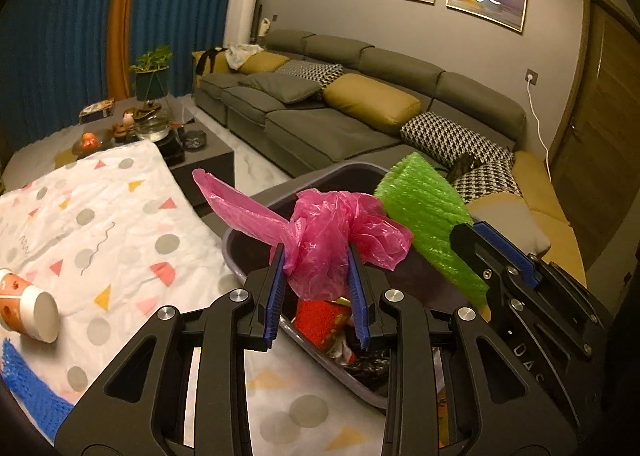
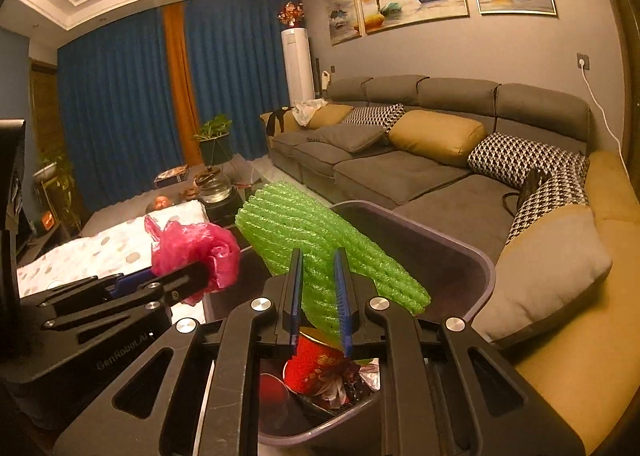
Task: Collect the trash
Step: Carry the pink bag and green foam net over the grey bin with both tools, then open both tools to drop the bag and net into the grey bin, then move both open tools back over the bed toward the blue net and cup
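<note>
My left gripper (image 1: 318, 256) is shut on a crumpled pink plastic bag (image 1: 328, 240) and holds it over the grey trash bin (image 1: 240, 252). My right gripper (image 2: 320, 264) is shut on a green foam net sleeve (image 2: 320, 240) and holds it above the same bin (image 2: 480, 276). The bin holds a red can (image 2: 316, 360) and other wrappers. The right gripper (image 1: 480, 252) with the green sleeve (image 1: 432, 215) shows at the right in the left wrist view. The left gripper (image 2: 200, 276) with the pink bag (image 2: 192, 248) shows at the left in the right wrist view.
A paper cup (image 1: 28, 308) lies on its side on the patterned tablecloth (image 1: 100, 215), with blue foam netting (image 1: 28, 388) at the cloth's near left edge. A grey sofa (image 2: 400, 159) with cushions runs along the right. A coffee table (image 1: 152, 127) with glassware stands behind.
</note>
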### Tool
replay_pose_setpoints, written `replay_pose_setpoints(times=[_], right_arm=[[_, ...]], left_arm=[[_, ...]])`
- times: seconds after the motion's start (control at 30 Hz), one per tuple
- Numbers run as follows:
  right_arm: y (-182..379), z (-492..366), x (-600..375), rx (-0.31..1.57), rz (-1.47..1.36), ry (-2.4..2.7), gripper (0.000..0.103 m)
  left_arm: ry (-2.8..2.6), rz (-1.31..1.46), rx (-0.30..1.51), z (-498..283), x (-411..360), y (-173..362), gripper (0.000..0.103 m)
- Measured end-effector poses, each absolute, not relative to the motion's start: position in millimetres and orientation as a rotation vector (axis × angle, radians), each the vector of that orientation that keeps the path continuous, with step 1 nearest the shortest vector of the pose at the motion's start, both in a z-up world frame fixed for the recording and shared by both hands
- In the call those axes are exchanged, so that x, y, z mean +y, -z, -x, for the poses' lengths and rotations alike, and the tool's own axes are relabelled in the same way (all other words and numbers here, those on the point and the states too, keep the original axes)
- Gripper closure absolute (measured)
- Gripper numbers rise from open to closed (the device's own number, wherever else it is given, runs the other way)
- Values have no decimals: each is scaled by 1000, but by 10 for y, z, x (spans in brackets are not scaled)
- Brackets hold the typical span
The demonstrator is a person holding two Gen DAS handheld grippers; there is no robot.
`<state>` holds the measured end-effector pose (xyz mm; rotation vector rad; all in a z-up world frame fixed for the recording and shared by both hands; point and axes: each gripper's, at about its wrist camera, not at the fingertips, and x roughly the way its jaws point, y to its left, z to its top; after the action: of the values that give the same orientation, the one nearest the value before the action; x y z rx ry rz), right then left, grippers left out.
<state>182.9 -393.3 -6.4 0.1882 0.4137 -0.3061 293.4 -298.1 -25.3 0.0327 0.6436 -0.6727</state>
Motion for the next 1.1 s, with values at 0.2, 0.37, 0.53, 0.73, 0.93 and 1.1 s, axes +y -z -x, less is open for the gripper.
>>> replay_pose_setpoints(times=[0.2, 0.37, 0.53, 0.73, 0.93, 1.1], right_arm=[[59, -1835, -3976, 402, -189, 307, 87], [44, -1790, -4021, 396, -205, 325, 84], [22, -1709, -4030, 387, -211, 354, 68], [30, -1606, -3919, 384, -184, 366, 51], [51, -1466, -3702, 370, -179, 325, 39], [43, -1379, -3544, 371, -189, 290, 32]], left_arm=[[712, -19, 659, -2970, -3033, 298, 70], [713, -37, 662, -2996, -3031, 333, 41], [662, -18, 655, -2962, -2864, 355, 26], [553, -24, 637, -2874, -2562, 368, 21], [405, -34, 608, -2706, -2157, 348, 20], [322, -15, 610, -2561, -1807, 353, 19]])
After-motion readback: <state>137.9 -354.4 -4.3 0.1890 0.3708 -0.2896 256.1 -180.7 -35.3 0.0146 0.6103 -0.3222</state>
